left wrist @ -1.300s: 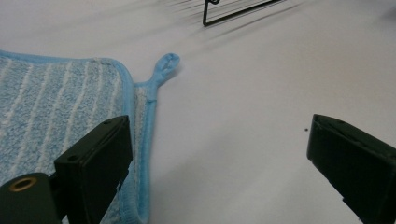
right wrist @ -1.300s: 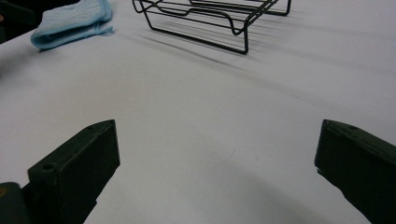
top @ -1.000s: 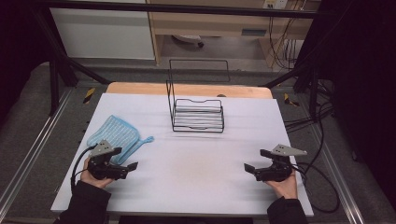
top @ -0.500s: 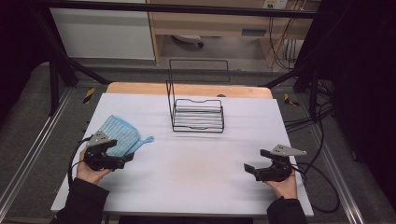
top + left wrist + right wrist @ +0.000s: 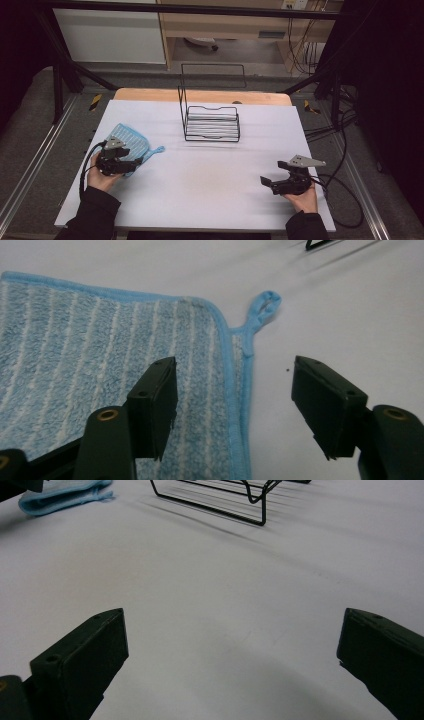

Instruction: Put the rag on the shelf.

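1. High view: one blue striped cloth point(image 5: 129, 142) lies flat at the table's point(image 5: 210, 190) 9 o'clock side. One black wire rack point(image 5: 211, 122) stands toward 12 o'clock, nothing in it. Two grippers, one per hand. Left gripper point(image 5: 134, 163) sits at the cloth's near edge, overlapping it. Right gripper point(image 5: 265, 181) is at about 4 o'clock on bare table, well apart from cloth and rack.

2. Left gripper view: left gripper point(image 5: 235, 405) has its jaws spread apart, gripping nothing. One jaw is over the cloth point(image 5: 100, 360); the other is over bare table. The cloth's hemmed edge runs between them. One hanging loop point(image 5: 262, 307) sticks out at the cloth's corner, toward 12 o'clock.

3. Right gripper view: right gripper point(image 5: 232, 655) has its jaws wide apart over bare table, empty. Rack point(image 5: 225, 500) toward 12 o'clock, cloth point(image 5: 62, 497) at 11 o'clock, both far off.
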